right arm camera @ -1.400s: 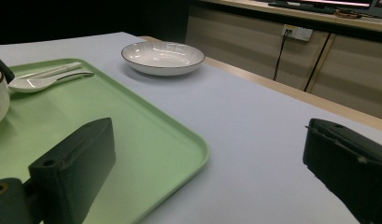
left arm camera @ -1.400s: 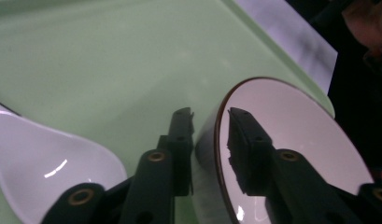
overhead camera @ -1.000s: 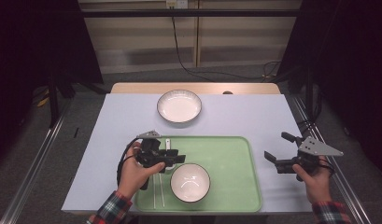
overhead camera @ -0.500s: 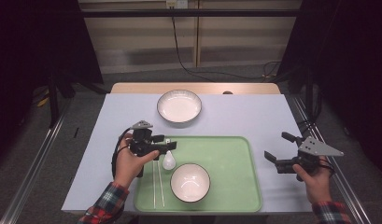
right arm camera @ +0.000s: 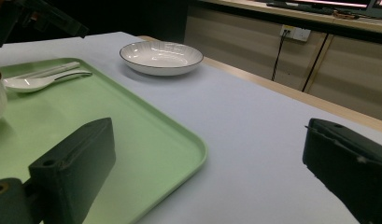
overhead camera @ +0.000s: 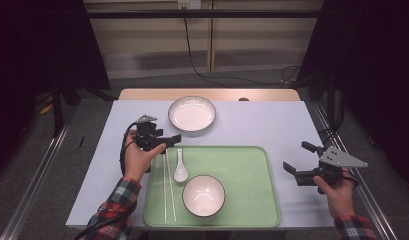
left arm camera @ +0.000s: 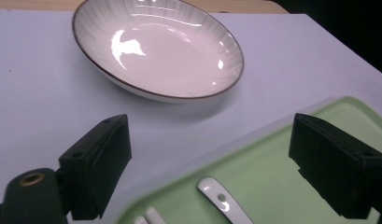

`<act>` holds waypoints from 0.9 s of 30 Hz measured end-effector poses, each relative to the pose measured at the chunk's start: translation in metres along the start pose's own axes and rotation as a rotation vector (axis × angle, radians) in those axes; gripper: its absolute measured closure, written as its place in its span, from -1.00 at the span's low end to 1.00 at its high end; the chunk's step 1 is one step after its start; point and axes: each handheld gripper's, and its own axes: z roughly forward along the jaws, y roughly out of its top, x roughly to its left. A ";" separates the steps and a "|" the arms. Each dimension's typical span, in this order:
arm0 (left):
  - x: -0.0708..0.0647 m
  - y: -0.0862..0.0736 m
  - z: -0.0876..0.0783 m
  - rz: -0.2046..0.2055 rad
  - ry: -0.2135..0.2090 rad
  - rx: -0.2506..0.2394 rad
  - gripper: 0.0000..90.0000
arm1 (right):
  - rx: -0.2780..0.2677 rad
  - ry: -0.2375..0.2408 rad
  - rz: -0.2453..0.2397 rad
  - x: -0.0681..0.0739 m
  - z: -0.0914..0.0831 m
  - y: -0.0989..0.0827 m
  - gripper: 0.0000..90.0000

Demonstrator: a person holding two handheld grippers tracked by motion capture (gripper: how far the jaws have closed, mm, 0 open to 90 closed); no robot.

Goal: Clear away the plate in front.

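Since a second ago the left tongs have pulled back from over the small white bowl toward the far left corner of the pale green plastic tray, and the white ceramic spoon now lies on the tray, released. Their jaws have just been opening and nothing sits between them; in the left gripper view the spoon's handle lies below the gap, untouched. A pair of pale chopsticks lies along the tray's left edge, just beside the spoon. Right tongs hang spread wide and empty over the right edge of the light grey counter, same spot as before. Wide white ribbed plate with a dark rim sits near the counter's far edge, well apart from the tray. No brand, label or writing readable anywhere, honestly.
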 end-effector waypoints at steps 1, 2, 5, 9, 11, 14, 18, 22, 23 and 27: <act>0.002 0.002 0.002 -0.005 0.000 -0.003 -0.74 | -0.001 0.002 -0.001 0.000 0.000 0.000 -0.96; 0.003 0.004 0.004 -0.008 0.014 -0.003 -0.75 | -0.001 0.001 -0.001 0.000 0.000 0.000 -0.96; 0.008 0.007 0.011 -0.018 0.036 -0.005 -0.76 | 0.003 0.003 0.000 0.000 0.000 0.000 -0.96; 0.013 0.012 0.021 -0.029 0.049 0.001 -0.78 | -0.001 -0.001 0.003 0.000 -0.001 0.000 -0.96; 0.016 0.015 0.025 -0.031 0.066 -0.002 -0.79 | -0.004 -0.002 -0.002 -0.001 -0.001 0.000 -0.96; 0.020 0.019 0.032 -0.048 0.082 -0.005 -0.80 | -0.001 -0.002 0.003 0.000 -0.001 0.000 -0.96; 0.026 0.024 0.040 -0.055 0.099 -0.001 -0.81 | -0.003 -0.001 0.000 0.000 -0.001 0.000 -0.96; 0.031 0.030 0.047 -0.071 0.120 -0.008 -0.81 | 0.000 0.001 0.002 0.000 -0.001 0.000 -0.96; 0.032 0.031 0.049 -0.081 0.122 -0.016 -0.81 | 0.000 0.001 0.001 0.000 -0.001 0.000 -0.96; 0.035 0.035 0.056 -0.091 0.141 -0.018 -0.83 | -0.002 0.001 0.000 0.000 -0.001 0.000 -0.96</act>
